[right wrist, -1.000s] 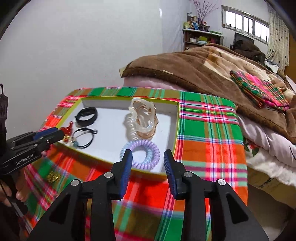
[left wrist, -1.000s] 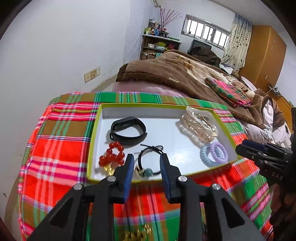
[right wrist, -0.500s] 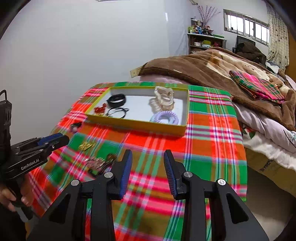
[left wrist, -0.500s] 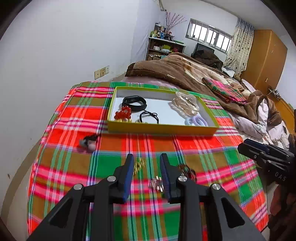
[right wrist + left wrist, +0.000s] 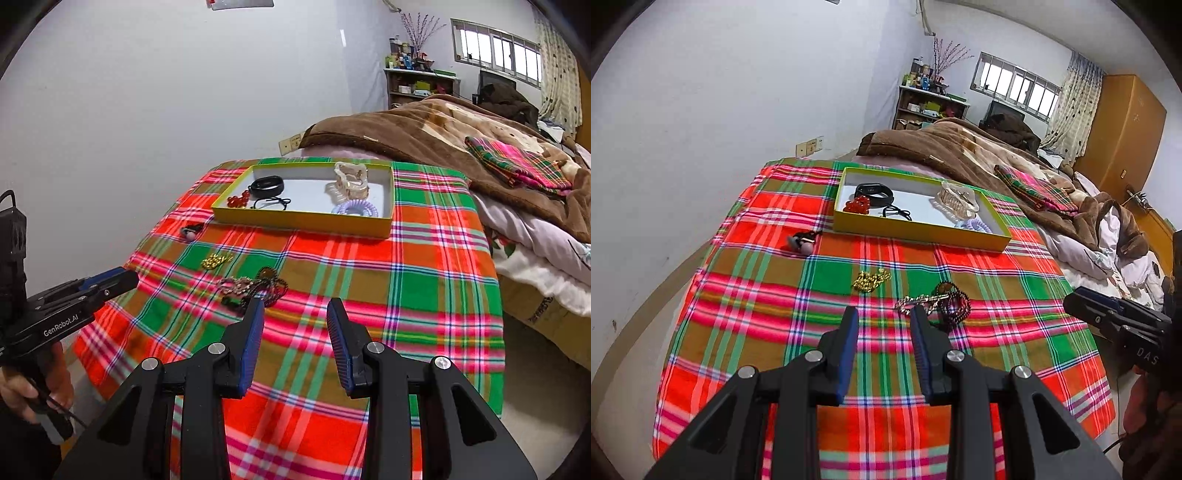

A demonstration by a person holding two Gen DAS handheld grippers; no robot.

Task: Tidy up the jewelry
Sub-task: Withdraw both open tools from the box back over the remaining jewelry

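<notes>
Left wrist: left gripper [image 5: 881, 317] spread, empty, over plaid cloth [image 5: 775, 332]; right gripper [image 5: 295, 308] same. Tray [image 5: 916, 238] far side (bracelets inside); chains [image 5: 870, 280] loose on cloth between.

Both grippers have drawn back from the yellow tray [image 5: 919, 238] toward the near edge of the plaid cloth [image 5: 775, 332]. A second ago the left gripper [image 5: 883, 325] stood at the tray's near rim over the red beads [image 5: 857, 204] and the right gripper [image 5: 295, 321] stood over the purple coil hair tie [image 5: 355, 209]; each now hangs over bare cloth, well apart from the tray. The pull-back has brought into view a gold chain [image 5: 870, 280], a tangle of dark bead strands [image 5: 951, 302] and a small pink-and-black item [image 5: 801, 242].
</notes>
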